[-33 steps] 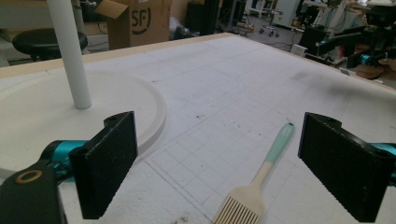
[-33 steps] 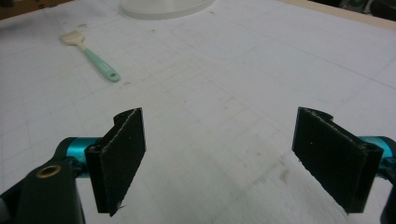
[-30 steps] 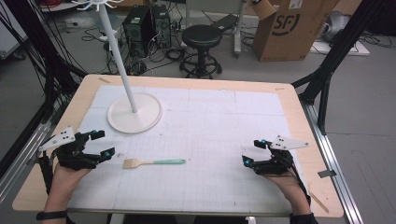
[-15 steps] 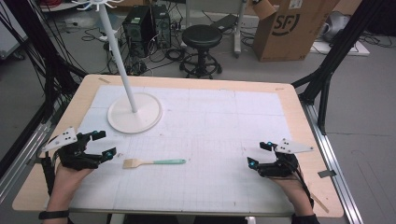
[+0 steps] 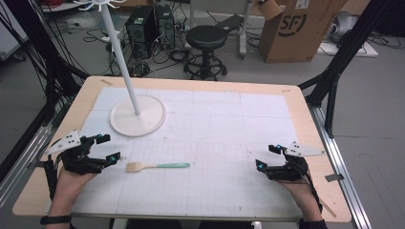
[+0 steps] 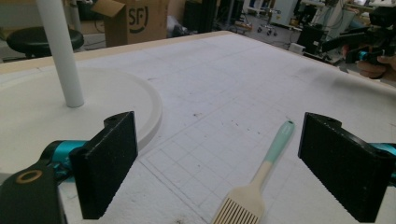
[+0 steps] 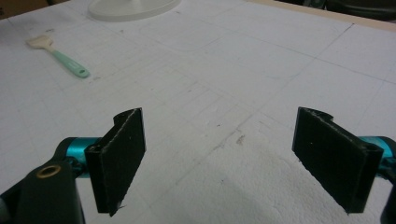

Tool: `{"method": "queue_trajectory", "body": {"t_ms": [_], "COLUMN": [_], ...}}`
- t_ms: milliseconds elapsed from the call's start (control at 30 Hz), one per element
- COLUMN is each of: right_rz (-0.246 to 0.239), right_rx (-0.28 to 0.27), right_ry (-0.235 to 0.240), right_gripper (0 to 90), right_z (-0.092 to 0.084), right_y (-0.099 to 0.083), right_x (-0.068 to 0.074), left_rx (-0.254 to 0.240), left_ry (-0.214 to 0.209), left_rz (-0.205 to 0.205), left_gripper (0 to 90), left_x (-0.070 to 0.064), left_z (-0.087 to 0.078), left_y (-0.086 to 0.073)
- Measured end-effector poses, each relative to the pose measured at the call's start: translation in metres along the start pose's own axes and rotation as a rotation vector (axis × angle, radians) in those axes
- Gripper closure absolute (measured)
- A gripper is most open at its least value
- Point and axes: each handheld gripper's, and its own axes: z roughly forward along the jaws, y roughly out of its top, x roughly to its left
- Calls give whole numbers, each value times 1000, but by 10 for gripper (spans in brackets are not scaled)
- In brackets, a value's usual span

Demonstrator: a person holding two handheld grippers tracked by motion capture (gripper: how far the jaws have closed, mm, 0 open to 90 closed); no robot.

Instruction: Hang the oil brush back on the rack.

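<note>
Two grippers rest low at the near edge, I judge as a ready pose: my left gripper [image 5: 106, 148] just beside the brush, my right gripper [image 5: 268, 157] well apart at the right. Both have jaws spread wide and hold nothing. One brush [image 5: 156, 166] lies flat near left, bristles toward the left gripper. One white stand [image 5: 137, 114] sits at far left on the table [image 5: 296, 102].
</note>
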Motion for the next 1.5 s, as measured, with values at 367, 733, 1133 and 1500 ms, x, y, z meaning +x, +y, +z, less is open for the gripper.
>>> {"method": "queue_trajectory", "body": {"t_ms": [367, 733, 1133, 1500], "right_rz": [-12, -4, -6, -4], "right_rx": [4, 9, 9, 20], "right_ry": [2, 7, 7, 8], "right_gripper": [168, 172, 176, 178], "right_z": [0, 1, 1, 2], "right_y": [0, -1, 0, -1], "right_x": [-2, -2, -3, -3], "left_rx": [59, 163, 252, 338], "left_ry": [-62, -142, -178, -207], "left_rz": [41, 78, 107, 170], "left_gripper": [149, 155, 198, 379], "left_x": [-15, -27, -36, -43], "left_z": [23, 61, 80, 93], "left_y": [13, 11, 0, -10]}}
